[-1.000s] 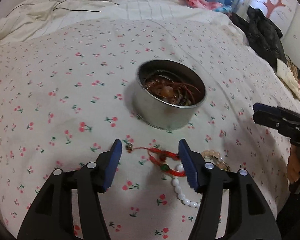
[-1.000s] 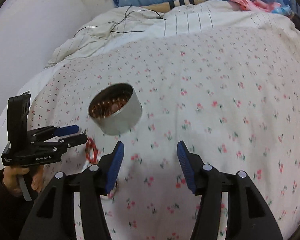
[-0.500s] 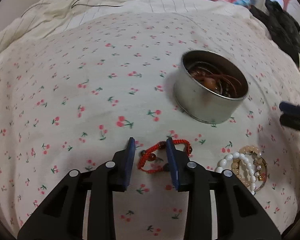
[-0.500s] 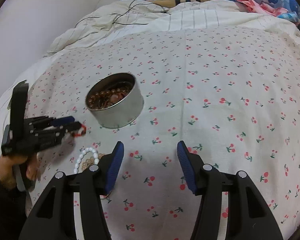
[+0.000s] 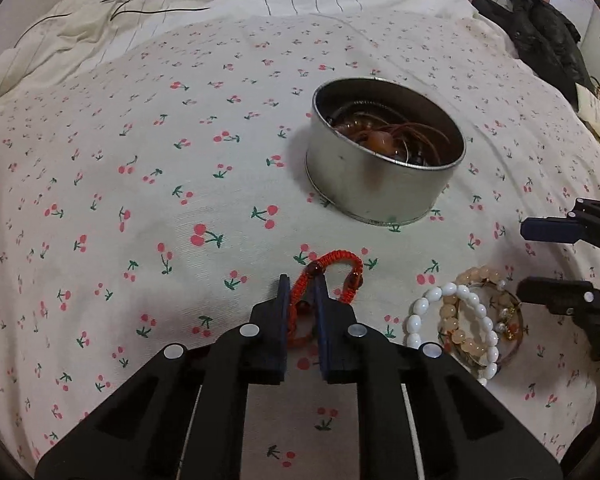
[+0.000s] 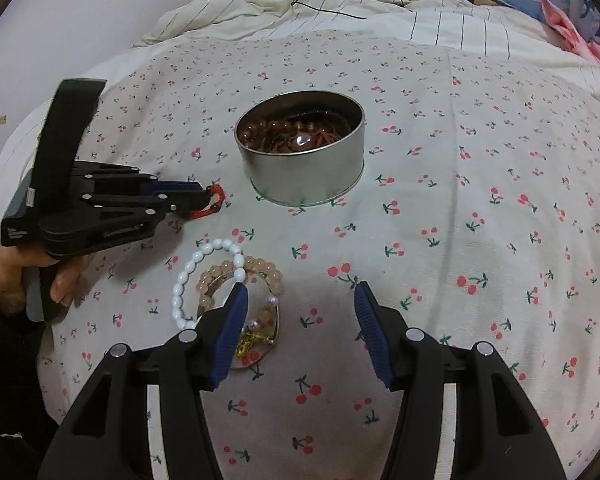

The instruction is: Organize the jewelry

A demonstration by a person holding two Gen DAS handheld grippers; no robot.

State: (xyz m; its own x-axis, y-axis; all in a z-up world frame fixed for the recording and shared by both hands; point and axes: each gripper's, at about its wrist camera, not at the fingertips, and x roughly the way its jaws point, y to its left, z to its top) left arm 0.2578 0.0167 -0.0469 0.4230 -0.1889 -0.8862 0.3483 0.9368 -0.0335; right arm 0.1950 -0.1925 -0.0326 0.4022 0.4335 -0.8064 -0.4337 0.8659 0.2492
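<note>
My left gripper (image 5: 302,284) is shut on a red braided bracelet (image 5: 342,264) and holds it just above the cherry-print bedspread; it also shows in the right wrist view (image 6: 204,196), with the red bracelet (image 6: 216,200) at its tips. A round metal tin (image 5: 384,184) with several bracelets inside stands beyond it, also in the right wrist view (image 6: 304,176). My right gripper (image 6: 298,300) is open and empty, over a pile of a white bead bracelet (image 6: 188,276), a peach bead bracelet (image 6: 260,266) and a bangle.
The cherry-print bedspread (image 5: 140,160) covers the bed. A rumpled striped quilt (image 6: 340,20) with a black cable lies at the back. Dark clothes (image 5: 544,40) sit at the far right. A wall (image 6: 80,8) bounds the left side.
My left gripper has closed on the red bracelet and lifted it off the pile, moving left. My right gripper has moved closer over the bead bracelets.
</note>
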